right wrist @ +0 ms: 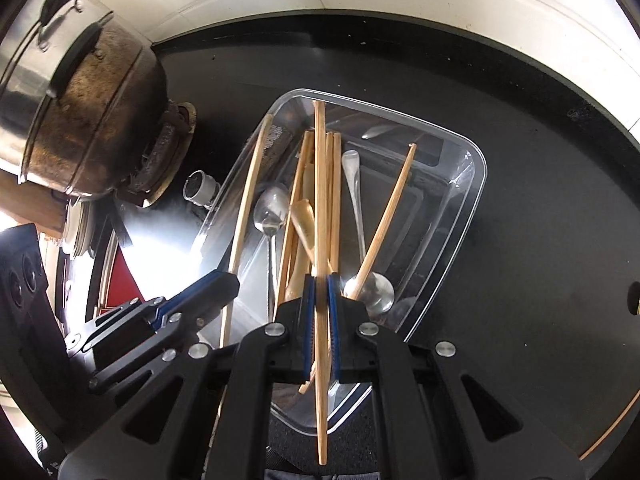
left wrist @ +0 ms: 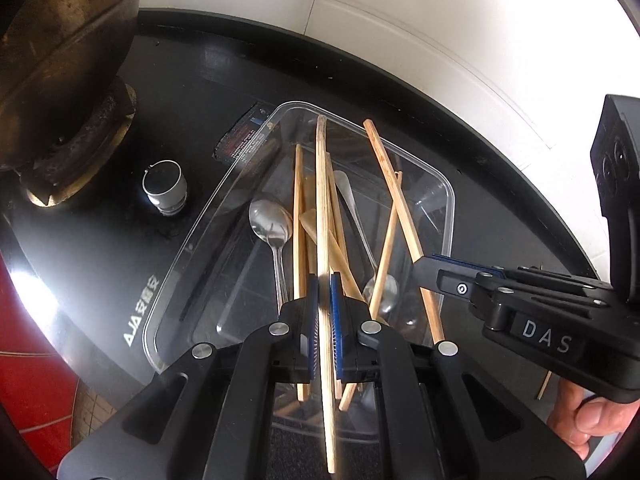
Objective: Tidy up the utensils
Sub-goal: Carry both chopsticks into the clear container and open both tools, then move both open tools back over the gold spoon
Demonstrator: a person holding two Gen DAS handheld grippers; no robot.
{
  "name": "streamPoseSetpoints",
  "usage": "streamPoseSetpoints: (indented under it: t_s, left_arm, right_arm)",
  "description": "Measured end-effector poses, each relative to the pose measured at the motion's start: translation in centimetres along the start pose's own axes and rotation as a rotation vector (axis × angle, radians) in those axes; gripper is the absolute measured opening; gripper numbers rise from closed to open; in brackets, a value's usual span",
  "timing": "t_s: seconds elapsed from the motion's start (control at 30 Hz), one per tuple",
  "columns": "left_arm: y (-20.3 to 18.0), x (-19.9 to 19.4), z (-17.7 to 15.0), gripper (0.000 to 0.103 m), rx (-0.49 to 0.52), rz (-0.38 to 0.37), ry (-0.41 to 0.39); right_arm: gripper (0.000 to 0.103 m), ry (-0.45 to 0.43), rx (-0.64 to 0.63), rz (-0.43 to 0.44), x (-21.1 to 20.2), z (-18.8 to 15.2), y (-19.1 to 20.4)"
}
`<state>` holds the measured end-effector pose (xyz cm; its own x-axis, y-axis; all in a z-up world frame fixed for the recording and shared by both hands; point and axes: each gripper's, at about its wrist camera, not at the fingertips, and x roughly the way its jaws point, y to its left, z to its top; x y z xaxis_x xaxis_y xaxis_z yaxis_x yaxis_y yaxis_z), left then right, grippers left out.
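Both hands are at the drop-off step: each gripper carries one chopstick over the clear plastic container [left wrist: 450, 200], which sits on the black stove top [left wrist: 100, 240] right of the burner knob [left wrist: 165, 188] and the worn pot [right wrist: 92, 120].

The left gripper [left wrist: 324, 292] is clamped on a long wooden chopstick [left wrist: 322, 200] that runs from below its jaws up to the container's far rim. The right gripper [right wrist: 321, 296] is likewise clamped on its own chopstick [right wrist: 320, 184], which points toward the far wall of the container.

Inside already lie several loose chopsticks [left wrist: 298, 216], crossed at different angles, and two metal spoons [left wrist: 271, 220] with a pale spoon between them.

The next move, as I judge it, is to lower each stick parallel with the others and part the jaws, low enough that neither bounces out or lands across the pile.
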<state>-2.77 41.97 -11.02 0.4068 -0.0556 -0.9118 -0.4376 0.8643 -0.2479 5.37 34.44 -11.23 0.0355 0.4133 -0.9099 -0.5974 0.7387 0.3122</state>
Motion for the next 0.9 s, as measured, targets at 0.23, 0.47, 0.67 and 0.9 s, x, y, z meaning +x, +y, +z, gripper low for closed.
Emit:
streamPoseSetpoints:
  t_s: [0.23, 0.47, 0.67, 0.9]
  left_arm:
    - [0.4, 0.7, 0.9, 0.005, -0.005, 0.002, 0.015]
    - [0.6, 1.6, 1.6, 0.005, 0.007, 0.004, 0.028]
    - [0.5, 1.8, 1.6, 0.005, 0.01, 0.0, 0.037]
    - [1.1, 0.6, 1.2, 0.085, -0.007, 0.048, -0.015]
  right_arm:
    - [0.007, 0.015, 0.005, 0.001, 0.7, 0.8, -0.4]
    - [0.007, 0.027, 0.018, 0.005, 1.2, 1.2, -0.8]
    - [0.007, 0.008, 0.013, 0.02, 1.0, 1.5, -0.9]
    - [0.073, -0.06, 0.115, 0.051, -0.6, 1.9, -2.9]
